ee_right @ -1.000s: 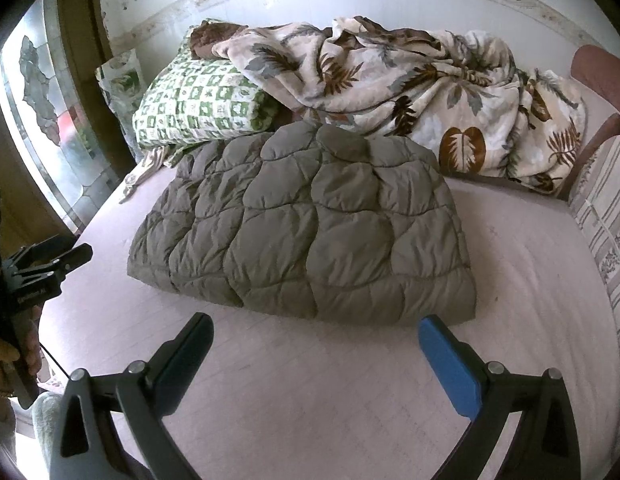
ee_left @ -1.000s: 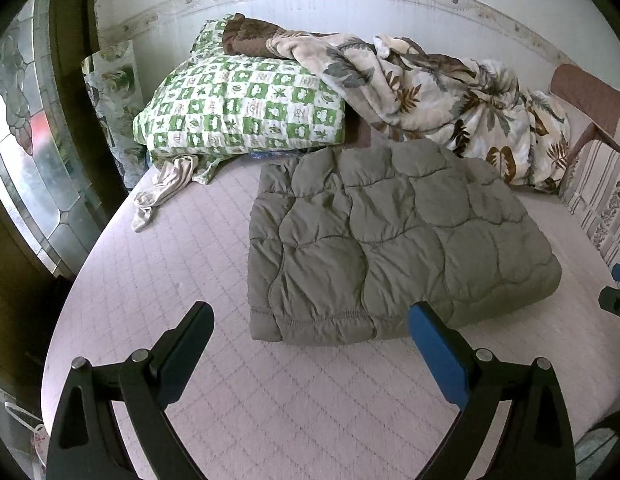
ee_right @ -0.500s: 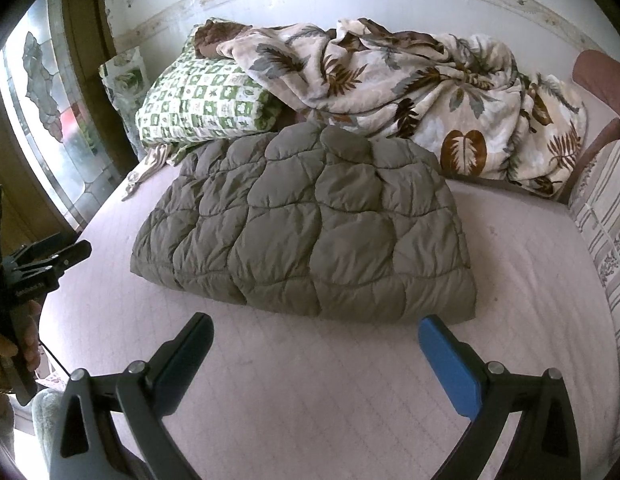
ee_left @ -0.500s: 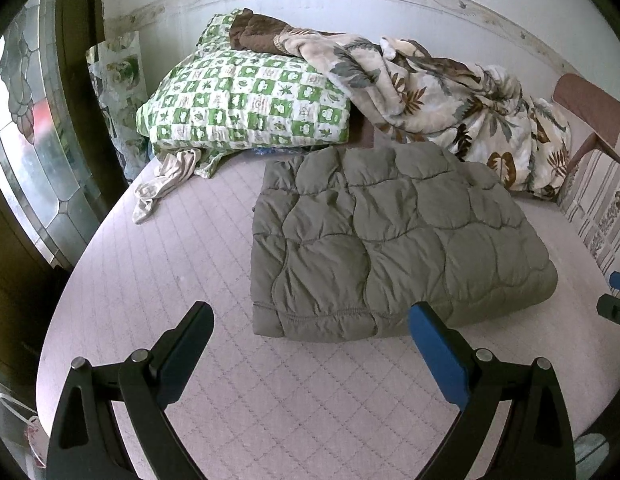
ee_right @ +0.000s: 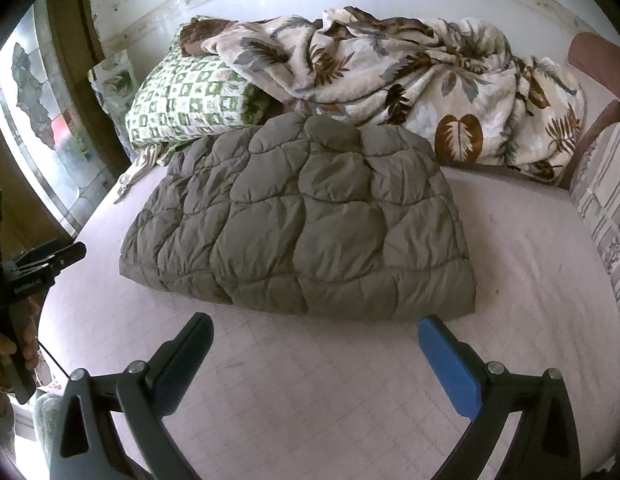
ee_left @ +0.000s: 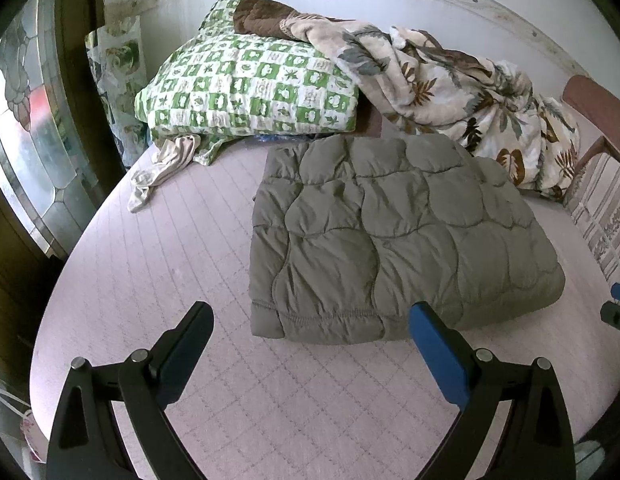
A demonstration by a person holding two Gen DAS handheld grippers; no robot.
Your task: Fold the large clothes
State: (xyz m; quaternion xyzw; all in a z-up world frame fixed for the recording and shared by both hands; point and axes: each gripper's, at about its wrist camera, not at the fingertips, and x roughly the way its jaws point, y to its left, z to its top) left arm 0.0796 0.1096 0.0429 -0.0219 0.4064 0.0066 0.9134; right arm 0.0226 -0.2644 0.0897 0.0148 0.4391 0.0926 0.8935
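Observation:
An olive-grey quilted garment (ee_left: 394, 236) (ee_right: 305, 224) lies folded into a thick rectangle on the pale pink quilted mattress (ee_left: 149, 280) (ee_right: 510, 248). My left gripper (ee_left: 310, 328) hovers open just short of the garment's near hem, nothing between its fingers. My right gripper (ee_right: 316, 336) also stands open in front of the garment's near edge, empty. The left gripper's body (ee_right: 41, 264) shows at the far left of the right wrist view, held by a hand. A tip of the right gripper (ee_left: 618, 304) shows at the right edge of the left wrist view.
A green-and-white checked pillow (ee_left: 249, 88) (ee_right: 189, 100) and a crumpled leaf-print blanket (ee_left: 470, 92) (ee_right: 410, 76) lie against the back wall. A small beige cloth (ee_left: 161, 168) lies at the left. A stained-glass window (ee_left: 25, 120) is left, a striped chair (ee_left: 602, 200) right.
Both grippers drifted slightly, so the garment sits a little differently in each view. Neither gripper's jaws changed and the garment has not moved.

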